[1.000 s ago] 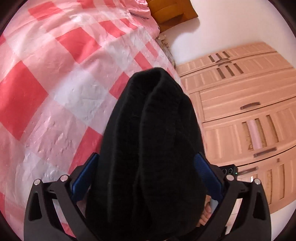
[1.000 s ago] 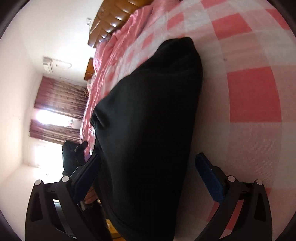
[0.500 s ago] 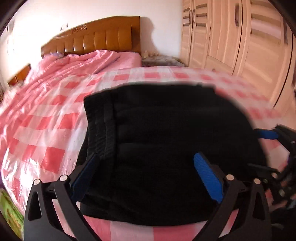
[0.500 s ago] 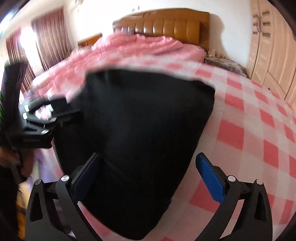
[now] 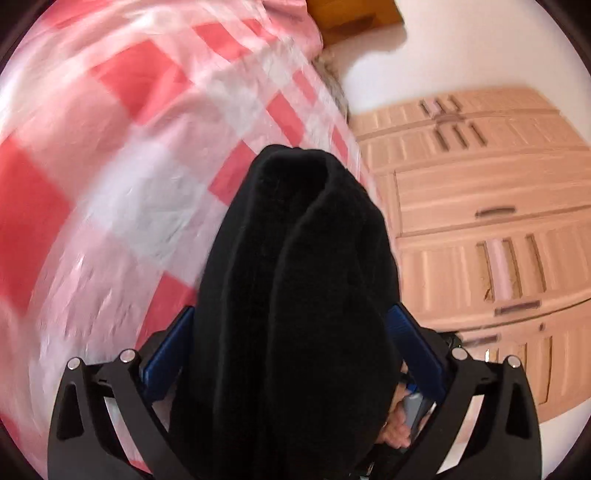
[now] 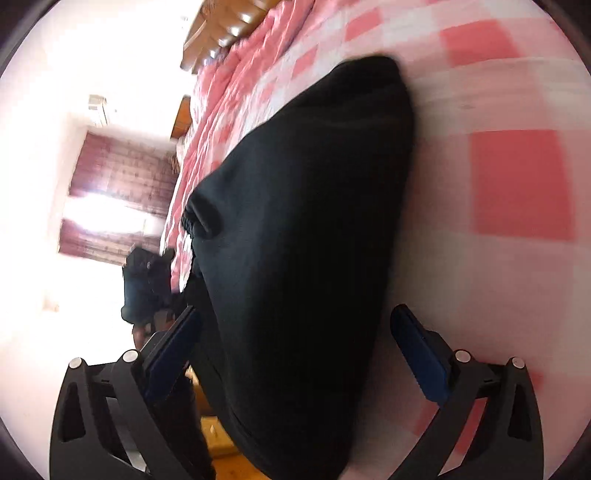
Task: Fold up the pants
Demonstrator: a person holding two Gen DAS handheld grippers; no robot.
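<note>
The black pants [image 5: 295, 295] lie folded in a thick bundle on the pink checked bedspread [image 5: 110, 147]. In the left wrist view the bundle fills the space between the wide-apart blue pads [image 5: 166, 354] of my left gripper [image 5: 291, 354], which is open. In the right wrist view the pants [image 6: 306, 258] stretch away over the bedspread [image 6: 517, 184], with the waistband at the left. My right gripper [image 6: 295, 354] is open, its pads either side of the near end of the bundle. The other gripper [image 6: 144, 284] shows as a dark shape at the left.
A wooden wardrobe [image 5: 480, 240] stands beside the bed. The wooden headboard [image 6: 221, 33] and a curtained window [image 6: 110, 192] are at the far end of the room. The bed edge runs close under both grippers.
Both views have swung round: half a second ago they looked level across the bed, now they are rolled sideways as one second ago. Both grippers stay open around the pants.
</note>
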